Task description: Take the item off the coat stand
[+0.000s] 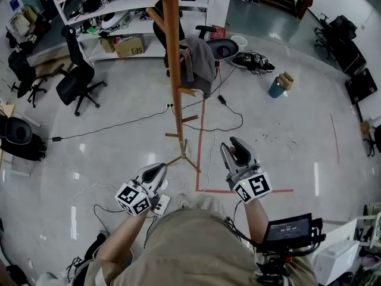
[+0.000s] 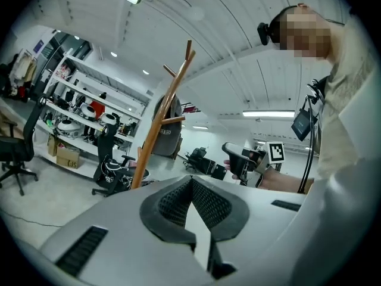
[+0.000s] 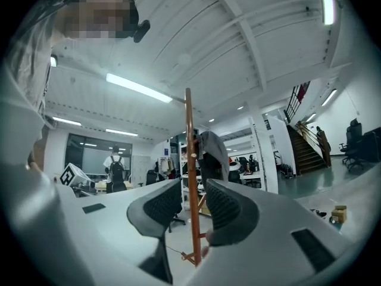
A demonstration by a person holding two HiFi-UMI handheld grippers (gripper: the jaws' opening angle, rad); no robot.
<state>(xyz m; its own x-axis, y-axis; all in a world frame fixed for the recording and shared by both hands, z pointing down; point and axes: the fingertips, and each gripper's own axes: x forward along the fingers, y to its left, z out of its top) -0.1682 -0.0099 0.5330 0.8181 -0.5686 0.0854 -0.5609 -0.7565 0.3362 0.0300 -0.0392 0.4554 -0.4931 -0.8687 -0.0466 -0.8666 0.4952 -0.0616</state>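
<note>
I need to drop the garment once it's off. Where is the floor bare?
Bare floor: right of the red tape line, between the coat stand and the blue bin. A smaller patch lies left of the stand, toward the office chair, though a cable crosses it. Crowded: under the shelves and round the stand's foot.

Big open workshop kind of space. Floor (image 1: 119, 154) is shiny grey concrete with red tape lines (image 1: 280, 190) stuck on it and black cables (image 1: 107, 127) snaking across. White shelving unit (image 1: 101, 8) along the far side, crammed with stuff, cardboard box (image 1: 130, 45) on the bottom shelf. A few black office chairs (image 1: 74, 82) parked near it. Small teal bin (image 1: 276, 88) sits out on the floor by itself. Ceiling (image 3: 238, 40) is white with beams and long strip lights (image 3: 138, 88), all lit. Staircase (image 3: 306, 148) off to the side, big glass partition (image 3: 89, 151) at the back.
</note>
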